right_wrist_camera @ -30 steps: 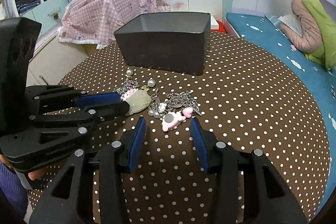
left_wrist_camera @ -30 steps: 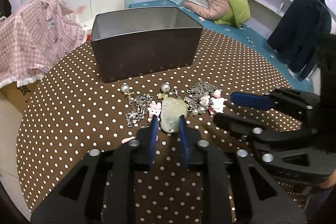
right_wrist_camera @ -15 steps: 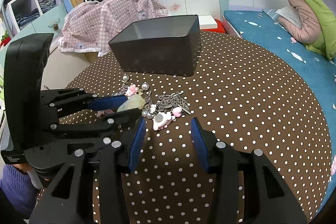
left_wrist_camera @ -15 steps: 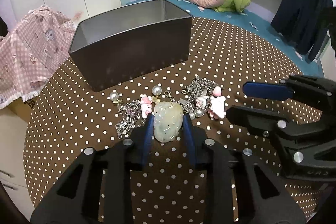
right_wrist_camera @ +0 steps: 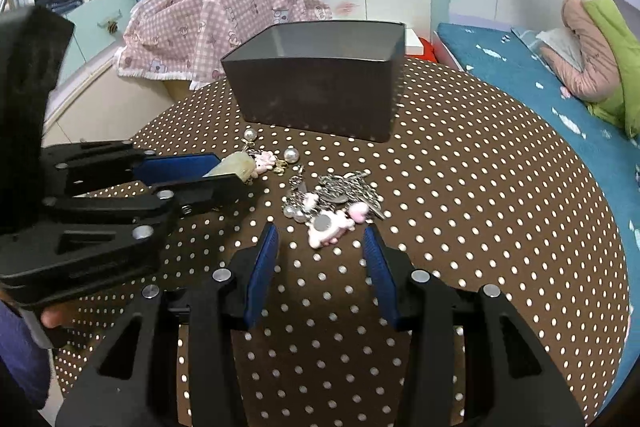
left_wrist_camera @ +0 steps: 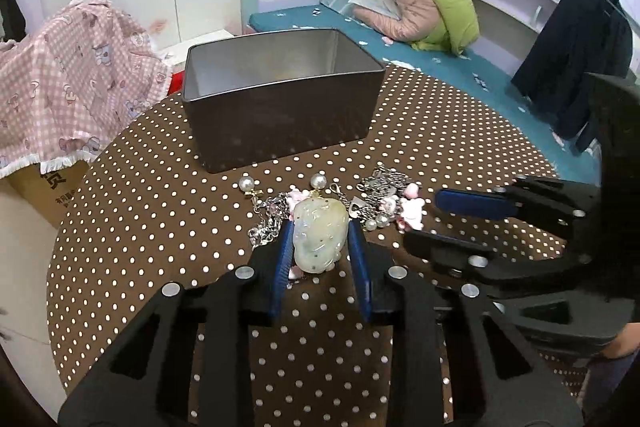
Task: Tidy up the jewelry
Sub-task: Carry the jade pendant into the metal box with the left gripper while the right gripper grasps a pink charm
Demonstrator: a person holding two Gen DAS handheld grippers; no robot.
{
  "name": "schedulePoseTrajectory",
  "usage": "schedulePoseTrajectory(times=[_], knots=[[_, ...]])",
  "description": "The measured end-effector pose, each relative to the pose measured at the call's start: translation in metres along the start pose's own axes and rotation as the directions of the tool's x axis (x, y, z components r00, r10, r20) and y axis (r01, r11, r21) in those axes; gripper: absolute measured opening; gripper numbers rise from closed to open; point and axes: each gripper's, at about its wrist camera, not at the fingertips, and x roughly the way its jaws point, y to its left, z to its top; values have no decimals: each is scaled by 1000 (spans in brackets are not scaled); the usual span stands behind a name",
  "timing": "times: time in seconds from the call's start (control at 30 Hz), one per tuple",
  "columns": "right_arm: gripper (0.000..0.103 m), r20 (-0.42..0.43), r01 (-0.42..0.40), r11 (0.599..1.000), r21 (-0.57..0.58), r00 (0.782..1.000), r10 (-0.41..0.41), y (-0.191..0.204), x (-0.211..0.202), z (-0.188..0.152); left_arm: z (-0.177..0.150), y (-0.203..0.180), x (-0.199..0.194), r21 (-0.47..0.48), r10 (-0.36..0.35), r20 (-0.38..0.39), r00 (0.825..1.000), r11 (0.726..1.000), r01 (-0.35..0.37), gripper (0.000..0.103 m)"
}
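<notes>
Jade pendant [left_wrist_camera: 319,235], hard, smooth and probably slippery, is sitting pinched across its flanks by the left gripper [left_wrist_camera: 319,251] above the polka-dot table [left_wrist_camera: 460,115]; right gripper [right_wrist_camera: 320,259] is hovering spread.

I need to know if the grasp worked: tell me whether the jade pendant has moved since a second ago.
Yes. The jade pendant has lifted off the polka-dot tablecloth, away from the chains, clamped in the left gripper.
</notes>
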Motion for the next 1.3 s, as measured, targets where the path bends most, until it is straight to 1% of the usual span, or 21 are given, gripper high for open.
schedulePoseTrajectory(times=[0.1, 0.17, 0.23, 0.4, 0.77, 0.87, 0.97, 1.03, 1.13, 1.2, 1.3], knots=[[32, -7, 40, 999, -26, 999, -40, 6, 7, 3, -2, 1, -6, -2, -2, 8, 1000, 1000, 2, 27], [29, -21, 44, 999, -29, 999, -45, 6, 11, 5, -3, 1, -11, -8, -11, 13, 1000, 1000, 11, 27], [20, -29, 61, 997, -40, 998, -62, 6, 14, 6, -2, 2, -14, -15, -21, 18, 1000, 1000, 21, 27], [20, -26, 73, 996, -49, 997, -74, 8, 10, 5, -1, 8, -27, -23, -37, 41, 998, 999, 38, 27], [20, 14, 102, 991, -90, 995, -101, 10, -33, 10, 10, 11, -50, -36, -78, 75, 994, 996, 81, 27], [20, -24, 124, 979, -160, 991, -130, 17, -33, 7, 11, 8, -53, -30, -79, 79, 994, 996, 82, 27], [20, -80, 161, 962, -219, 980, -182, 16, -29, -3, 11, 7, -55, -28, -84, 79, 993, 996, 87, 27], [20, -114, 171, 958, -230, 973, -201, 12, -26, -9, 10, 7, -55, -29, -85, 76, 993, 996, 88, 27], [20, -174, 192, 951, -243, 956, -237, 0, -16, -22, 8, 5, -54, -26, -93, 71, 993, 995, 95, 27], [20, -177, 216, 949, -228, 950, -258, -10, -16, -27, 8, 4, -54, -22, -97, 70, 993, 995, 99, 27], [20, -149, 243, 949, -199, 950, -274, -19, -23, -28, 8, 1, -53, -16, -101, 69, 993, 995, 102, 27]])
